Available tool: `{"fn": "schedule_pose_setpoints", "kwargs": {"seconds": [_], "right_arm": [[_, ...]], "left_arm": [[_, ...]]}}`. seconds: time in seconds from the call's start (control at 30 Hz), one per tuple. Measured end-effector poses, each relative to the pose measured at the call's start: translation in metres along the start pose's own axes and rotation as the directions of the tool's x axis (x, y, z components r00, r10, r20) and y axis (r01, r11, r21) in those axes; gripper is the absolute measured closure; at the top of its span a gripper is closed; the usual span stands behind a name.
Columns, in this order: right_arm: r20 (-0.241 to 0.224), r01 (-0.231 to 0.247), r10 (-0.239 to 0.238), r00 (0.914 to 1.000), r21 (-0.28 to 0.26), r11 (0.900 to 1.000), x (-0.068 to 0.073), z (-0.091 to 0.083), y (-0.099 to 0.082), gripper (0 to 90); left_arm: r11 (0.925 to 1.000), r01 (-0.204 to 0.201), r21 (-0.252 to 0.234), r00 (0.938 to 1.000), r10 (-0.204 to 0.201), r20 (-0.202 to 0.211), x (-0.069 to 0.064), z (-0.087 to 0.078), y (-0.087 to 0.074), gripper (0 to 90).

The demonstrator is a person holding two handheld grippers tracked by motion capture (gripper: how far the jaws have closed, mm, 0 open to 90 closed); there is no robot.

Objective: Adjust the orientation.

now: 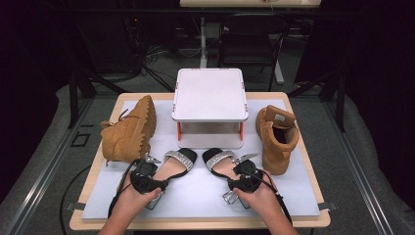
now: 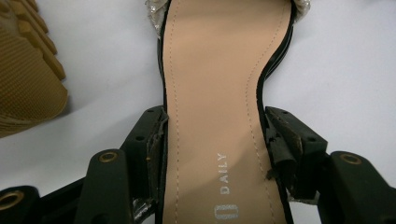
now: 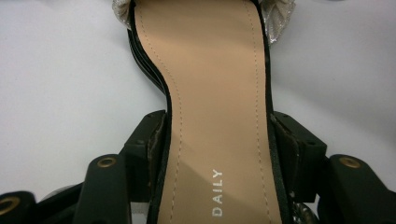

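Presently both sandals lie side by side at the near middle of the surface [image 1: 303,196], on its pale mat, in front of the white two-tier stand [image 1: 209,93]. The left gripper [image 1: 147,177] straddles the heel end of the left sandal [image 1: 175,165]; in the left gripper view its jaws stand wide, one against each edge of the sole [image 2: 215,93], seemingly gripping it across the width. The right gripper [image 1: 243,180] has the right sandal [image 1: 221,164] the same way, its jaws pressed to both sides of the insole [image 3: 219,93].

Orientation: each sandal's long axis runs near to far, the heel toward the person and the glittered toe strap toward the stand; the pair splay slightly, toes converging.

Step in hand, as judged: a two-handed grip on the pair, ahead of lifting. The next move calls for both grips to hold firm on the narrow soles and an even rise, clearing the tan boot on its side [image 1: 128,132] at left and the upright tan boot [image 1: 276,137] at right.
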State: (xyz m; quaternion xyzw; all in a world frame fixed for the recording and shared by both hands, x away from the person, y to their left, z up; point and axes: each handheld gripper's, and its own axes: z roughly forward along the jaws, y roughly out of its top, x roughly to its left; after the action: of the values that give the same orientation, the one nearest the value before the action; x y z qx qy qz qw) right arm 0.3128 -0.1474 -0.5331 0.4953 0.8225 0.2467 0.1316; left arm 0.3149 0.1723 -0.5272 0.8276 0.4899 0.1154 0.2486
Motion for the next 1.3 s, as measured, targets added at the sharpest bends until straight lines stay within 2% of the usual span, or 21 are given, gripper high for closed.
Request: {"fn": "schedule_pose_setpoints", "kwargs": {"seconds": [0.33,0.5,0.77,1.3], "right_arm": [[0.01,-0.02,0.02,0.9997,-0.008,0.9998,0.0007,-0.0012,-0.0016,41.4],[0.014,-0.028,0.028,0.9995,0.003,0.9996,-0.0009,-0.0028,-0.0029,41.4],[0.019,-0.038,0.038,0.9991,-0.007,0.9993,-0.0001,-0.0035,-0.0048,41.5],[0.018,-0.047,0.047,0.9987,-0.019,0.9987,-0.0003,-0.0068,-0.0077,41.5]], "left_arm": [[0.9994,0.033,-0.007,0.9995,-0.033,0.003,-0.0003,-0.0004,-0.0009,42.5],[0.999,0.041,-0.017,0.9991,-0.041,0.003,-0.0008,-0.0004,-0.0019,42.5],[0.9984,0.055,-0.017,0.9985,-0.054,0.002,-0.0018,-0.0006,-0.0021,42.5],[0.9985,0.049,-0.024,0.9988,-0.049,0.0,-0.0049,-0.0048,-0.0005,42.6]]}}
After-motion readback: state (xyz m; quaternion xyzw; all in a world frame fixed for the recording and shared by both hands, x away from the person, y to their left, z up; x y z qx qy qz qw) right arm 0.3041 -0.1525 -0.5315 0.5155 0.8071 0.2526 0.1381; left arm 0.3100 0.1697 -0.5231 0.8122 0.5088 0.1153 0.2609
